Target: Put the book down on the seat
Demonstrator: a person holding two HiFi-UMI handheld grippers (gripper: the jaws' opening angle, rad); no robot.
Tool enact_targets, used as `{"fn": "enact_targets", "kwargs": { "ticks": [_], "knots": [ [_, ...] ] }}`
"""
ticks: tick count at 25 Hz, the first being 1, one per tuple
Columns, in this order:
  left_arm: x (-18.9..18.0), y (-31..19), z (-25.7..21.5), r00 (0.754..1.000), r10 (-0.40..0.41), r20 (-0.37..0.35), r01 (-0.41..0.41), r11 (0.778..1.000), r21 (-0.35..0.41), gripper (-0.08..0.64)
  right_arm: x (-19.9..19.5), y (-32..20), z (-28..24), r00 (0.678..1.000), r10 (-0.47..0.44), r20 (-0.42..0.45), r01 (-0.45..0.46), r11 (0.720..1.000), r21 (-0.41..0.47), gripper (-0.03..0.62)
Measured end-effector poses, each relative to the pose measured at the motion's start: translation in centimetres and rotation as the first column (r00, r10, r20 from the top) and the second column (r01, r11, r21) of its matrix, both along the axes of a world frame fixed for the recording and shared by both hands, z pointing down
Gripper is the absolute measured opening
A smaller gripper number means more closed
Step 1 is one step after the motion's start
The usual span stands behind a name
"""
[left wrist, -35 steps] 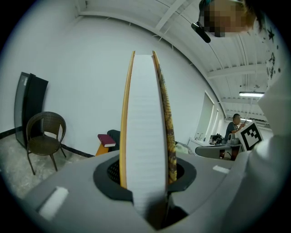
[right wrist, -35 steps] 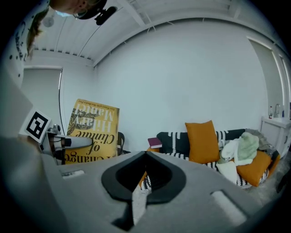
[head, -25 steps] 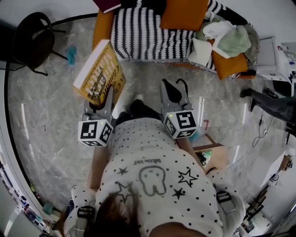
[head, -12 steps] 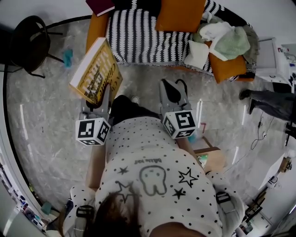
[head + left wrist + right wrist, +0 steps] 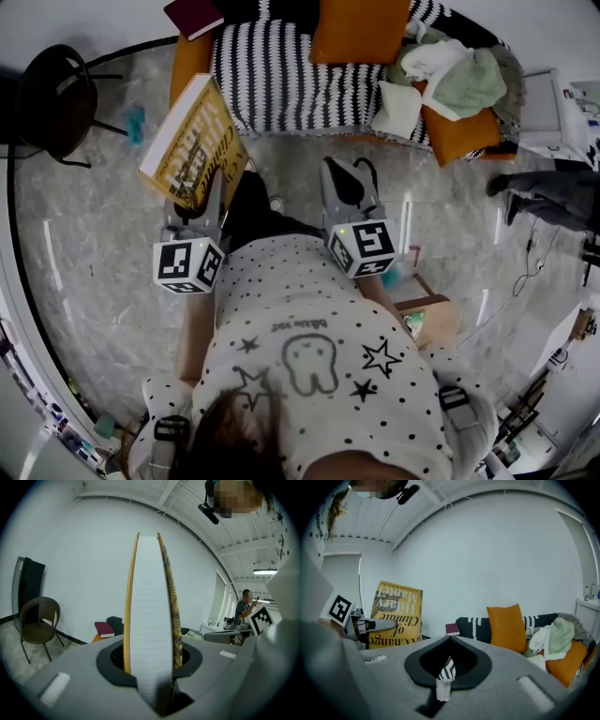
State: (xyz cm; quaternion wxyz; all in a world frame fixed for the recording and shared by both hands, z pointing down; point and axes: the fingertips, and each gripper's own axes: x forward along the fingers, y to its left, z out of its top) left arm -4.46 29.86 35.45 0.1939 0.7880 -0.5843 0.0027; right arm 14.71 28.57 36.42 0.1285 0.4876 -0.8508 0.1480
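left tool (image 5: 201, 195) grips book (image 5: 187, 141) upright — near seat (image 5: 291, 70)

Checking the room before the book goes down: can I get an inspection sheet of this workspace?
Surface: sofa seat under striped throw, left part free.
Job's things: yellow book upright, off the seat.
Clutter: orange cushions, clothes heap, maroon book at sofa's left end.
Grippers: left gripper shut on yellow book; right gripper shut, empty.
Cables: thin cable on floor, right.
Surroundings: black chair, marble floor.
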Motion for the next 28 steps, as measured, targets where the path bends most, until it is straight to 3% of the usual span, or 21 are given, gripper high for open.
{"fn": "enact_targets", "kwargs": {
  "ticks": [22, 28],
  "knots": [
    [-8.6, -12.6, 0.1, 0.999, 0.028, -0.023, -0.028, 1.000, 0.007, 0.144, -7.3, -11.7, -0.8, 0.998, 0.068, -0.007, -0.068, 0.998, 0.010, -0.005],
    [-9.7, -14.6, 0.3, 0.999, 0.047, -0.027, -0.047, 0.999, -0.012, 0.144, -7.6, -13.0, -0.7, 0.991, 0.090, -0.096, -0.088, 0.996, 0.027, -0.005]
  ]
}}
